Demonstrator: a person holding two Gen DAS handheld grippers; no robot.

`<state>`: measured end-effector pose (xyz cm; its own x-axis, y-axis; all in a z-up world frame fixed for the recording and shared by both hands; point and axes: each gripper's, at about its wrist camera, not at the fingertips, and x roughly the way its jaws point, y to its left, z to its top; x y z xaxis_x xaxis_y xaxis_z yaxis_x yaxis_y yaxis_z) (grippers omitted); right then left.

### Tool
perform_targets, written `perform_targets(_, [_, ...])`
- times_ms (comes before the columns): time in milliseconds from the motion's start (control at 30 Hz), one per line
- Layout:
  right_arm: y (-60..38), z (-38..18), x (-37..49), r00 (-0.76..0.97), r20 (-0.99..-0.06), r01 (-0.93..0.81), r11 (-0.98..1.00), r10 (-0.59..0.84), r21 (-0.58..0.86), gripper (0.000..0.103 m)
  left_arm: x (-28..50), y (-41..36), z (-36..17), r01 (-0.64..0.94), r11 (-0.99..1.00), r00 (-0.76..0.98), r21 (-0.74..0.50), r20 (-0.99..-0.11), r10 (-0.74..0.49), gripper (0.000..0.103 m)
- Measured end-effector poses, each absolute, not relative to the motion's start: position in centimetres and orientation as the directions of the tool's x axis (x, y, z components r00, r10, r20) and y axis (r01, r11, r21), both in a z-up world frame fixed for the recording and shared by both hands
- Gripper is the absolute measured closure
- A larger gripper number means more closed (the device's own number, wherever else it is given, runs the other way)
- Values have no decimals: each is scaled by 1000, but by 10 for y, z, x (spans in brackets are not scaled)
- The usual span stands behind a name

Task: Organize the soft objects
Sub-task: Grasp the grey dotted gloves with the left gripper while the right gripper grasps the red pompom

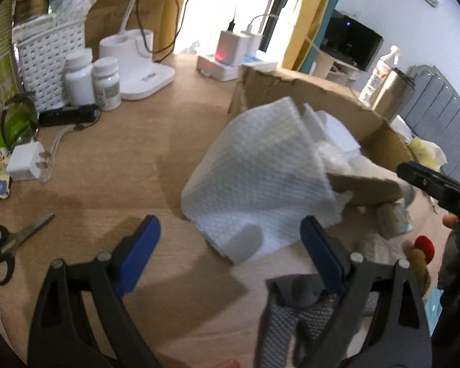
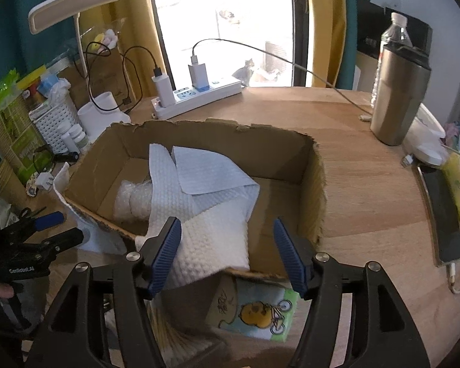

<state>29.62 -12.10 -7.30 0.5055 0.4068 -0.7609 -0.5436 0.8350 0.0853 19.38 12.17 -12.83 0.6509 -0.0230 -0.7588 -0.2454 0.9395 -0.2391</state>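
An open cardboard box point(image 2: 217, 135) stands on the wooden table. White textured cloths point(image 2: 211, 239) lie in it and hang over its near wall, beside a bubble-wrap roll point(image 2: 132, 199). My right gripper point(image 2: 227, 227) hovers open over that near wall; the cloth lies by its left finger, unpinched. A tissue pack with a yellow cartoon point(image 2: 260, 312) sits below it, outside the box. In the left wrist view a white cloth point(image 1: 260, 168) drapes down the side of the box point(image 1: 291, 86). My left gripper point(image 1: 230, 227) stands open and empty before it. A grey mesh item point(image 1: 291, 316) lies under its right finger.
Scissors point(image 1: 12, 242), a charger plug point(image 1: 27, 162), pill bottles point(image 1: 92, 79) and a white basket point(image 1: 46, 61) crowd the left. A power strip point(image 2: 199, 95) lies behind the box. A steel tumbler point(image 2: 398, 98) and a phone point(image 2: 444, 217) sit to the right.
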Motion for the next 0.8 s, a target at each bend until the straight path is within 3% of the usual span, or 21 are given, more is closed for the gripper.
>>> perform_targets(800, [-163,-46,221,608,-693,-498,866,388,49,36,136,73,-87,-114,963,755,-243,-651,-75,10])
